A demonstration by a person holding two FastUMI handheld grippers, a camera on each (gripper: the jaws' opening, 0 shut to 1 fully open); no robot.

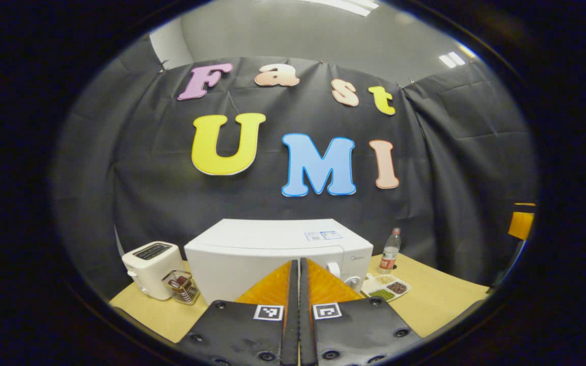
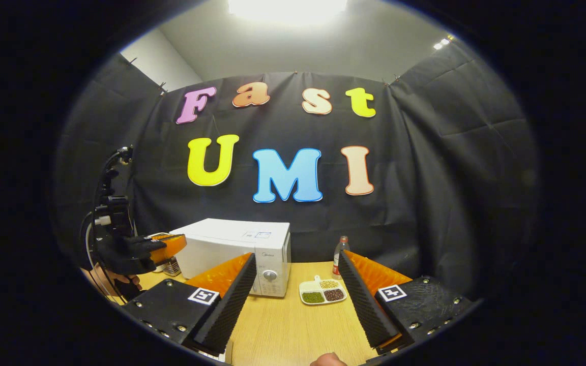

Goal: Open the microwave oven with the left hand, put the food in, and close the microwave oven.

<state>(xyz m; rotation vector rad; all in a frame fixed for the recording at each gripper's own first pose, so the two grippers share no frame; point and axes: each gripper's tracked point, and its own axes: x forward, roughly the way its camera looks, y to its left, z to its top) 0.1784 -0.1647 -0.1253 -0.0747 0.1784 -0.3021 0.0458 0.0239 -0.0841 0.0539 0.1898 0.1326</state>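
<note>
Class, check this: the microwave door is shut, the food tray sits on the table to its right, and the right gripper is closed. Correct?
Not quite. In the right gripper view the right gripper is open, its fingers spread wide. The microwave door is shut, and the food tray sits on the table to its right.

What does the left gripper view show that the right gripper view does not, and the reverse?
Left gripper view: the white toaster beside the microwave, and the left claw shut, seen from behind. Right gripper view: the right claw open, and a gloved hand at the left holding the left claw. Both: the microwave with its door closed, the divided food dish, the bottle and the wooden table.
</note>
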